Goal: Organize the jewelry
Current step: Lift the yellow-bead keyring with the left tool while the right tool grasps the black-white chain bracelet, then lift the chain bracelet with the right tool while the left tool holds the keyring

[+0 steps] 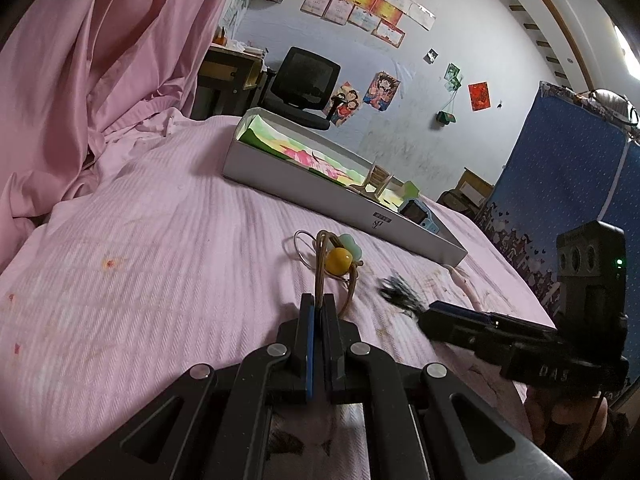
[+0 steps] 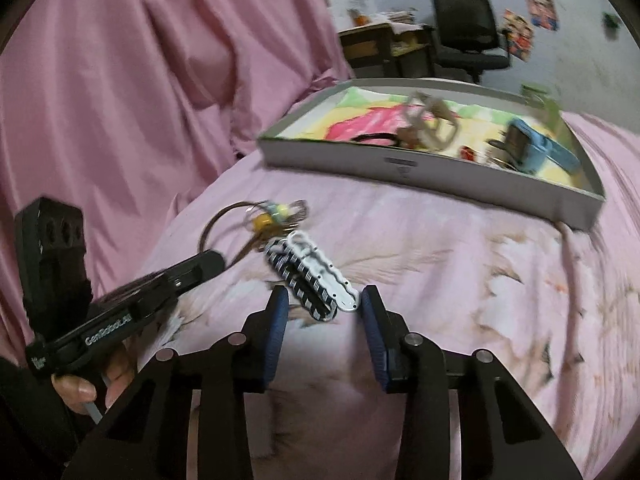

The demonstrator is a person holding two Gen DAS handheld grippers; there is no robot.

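Observation:
A brown cord bracelet with a yellow bead (image 1: 338, 261) and a pale green bead lies on the pink bedspread. My left gripper (image 1: 318, 305) is shut on its cord; the right wrist view shows that gripper (image 2: 214, 262) at the left, with the cord looping up to the yellow bead (image 2: 264, 220). A black-and-white striped hair clip (image 2: 310, 276) lies on the bed, its near end between the fingers of my open right gripper (image 2: 325, 300). In the left wrist view the right gripper (image 1: 434, 314) sits just beside the blurred clip (image 1: 398, 292).
A shallow grey box (image 1: 320, 190) (image 2: 404, 168) with a colourful lining stands further back on the bed, holding a blue watch (image 2: 532, 148), a beige claw clip (image 2: 430, 124) and a black hair tie. Pink curtains hang on the left. A hand (image 2: 80, 388) grips the left tool.

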